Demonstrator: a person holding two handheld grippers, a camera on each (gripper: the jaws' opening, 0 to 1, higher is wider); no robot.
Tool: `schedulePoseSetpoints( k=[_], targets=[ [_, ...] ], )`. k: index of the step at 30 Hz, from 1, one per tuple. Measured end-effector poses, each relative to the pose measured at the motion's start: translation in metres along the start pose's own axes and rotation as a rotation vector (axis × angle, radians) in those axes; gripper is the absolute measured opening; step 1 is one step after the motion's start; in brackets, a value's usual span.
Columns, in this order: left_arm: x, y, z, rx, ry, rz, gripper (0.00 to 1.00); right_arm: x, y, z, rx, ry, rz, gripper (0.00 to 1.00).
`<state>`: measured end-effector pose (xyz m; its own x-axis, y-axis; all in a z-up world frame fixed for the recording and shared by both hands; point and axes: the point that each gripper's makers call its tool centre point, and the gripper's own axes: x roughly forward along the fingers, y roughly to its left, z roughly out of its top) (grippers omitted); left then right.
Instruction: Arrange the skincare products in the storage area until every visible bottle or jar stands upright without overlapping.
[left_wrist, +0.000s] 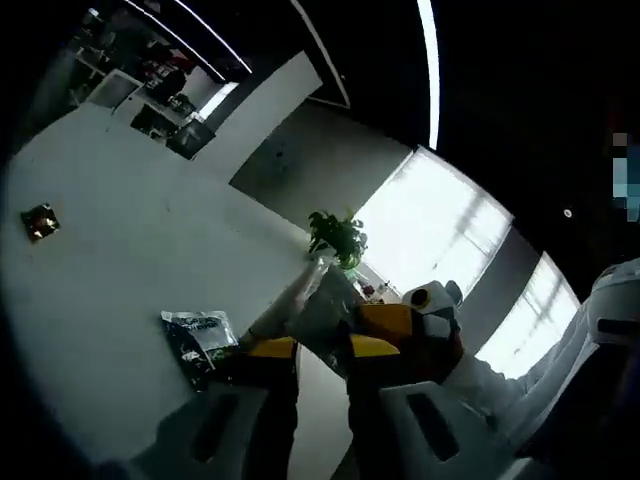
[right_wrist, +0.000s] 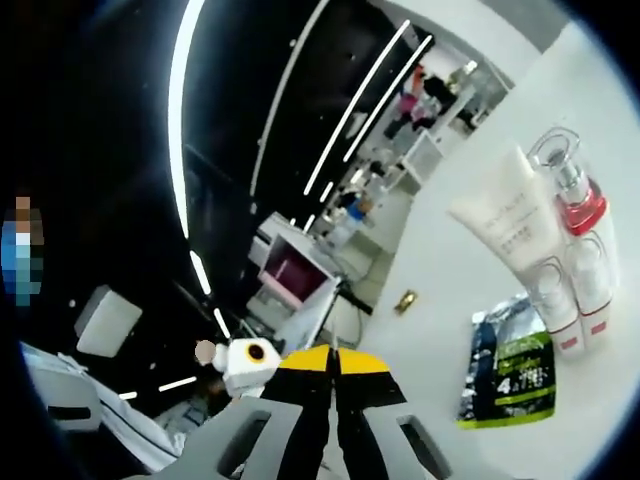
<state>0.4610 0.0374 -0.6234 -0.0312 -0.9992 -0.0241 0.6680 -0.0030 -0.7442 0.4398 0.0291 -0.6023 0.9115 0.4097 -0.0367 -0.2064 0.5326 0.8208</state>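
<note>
In the right gripper view, a white tube (right_wrist: 517, 232) lies on the white counter (right_wrist: 600, 120), cap end touching two small white bottles with red bands (right_wrist: 585, 300). A clear perfume bottle with a red collar (right_wrist: 572, 185) lies just beside the tube. A dark sachet with green print (right_wrist: 510, 370) lies near them; I read a large "4" on it, the rest too small. My right tool (right_wrist: 334, 385) is clenched, yellow tips together, holding nothing.

In the left gripper view, my left tool (left_wrist: 322, 348) grasps a clear wrapper (left_wrist: 318, 300) between its yellow tips. The sachet (left_wrist: 200, 340) lies just beside it on the counter (left_wrist: 130, 250).
</note>
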Motion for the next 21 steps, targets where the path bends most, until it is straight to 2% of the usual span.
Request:
schedulePoseSetpoints(
  k=[1, 9, 10, 12, 18, 21],
  targets=[
    [0.000, 0.000, 0.002, -0.030, -0.014, -0.005, 0.10, 0.000, 0.000, 0.000, 0.001, 0.000, -0.002, 0.00],
    [-0.001, 0.005, 0.008, -0.073, -0.056, 0.010, 0.06, 0.001, -0.002, -0.003, -0.027, 0.013, -0.020, 0.00],
    [-0.002, 0.005, 0.008, -0.073, -0.060, 0.013, 0.05, -0.001, -0.009, 0.004, -0.029, 0.015, -0.023, 0.00],
    [-0.002, 0.006, 0.009, -0.080, -0.065, 0.014, 0.05, 0.000, -0.010, 0.003, -0.036, 0.023, -0.024, 0.00],
    [-0.003, 0.010, 0.006, -0.068, -0.055, 0.035, 0.04, 0.002, -0.010, -0.006, -0.072, 0.055, -0.040, 0.00],
    [-0.004, 0.015, 0.003, -0.046, -0.038, 0.049, 0.04, 0.003, -0.012, -0.012, -0.127, 0.084, -0.067, 0.00]
  ],
)
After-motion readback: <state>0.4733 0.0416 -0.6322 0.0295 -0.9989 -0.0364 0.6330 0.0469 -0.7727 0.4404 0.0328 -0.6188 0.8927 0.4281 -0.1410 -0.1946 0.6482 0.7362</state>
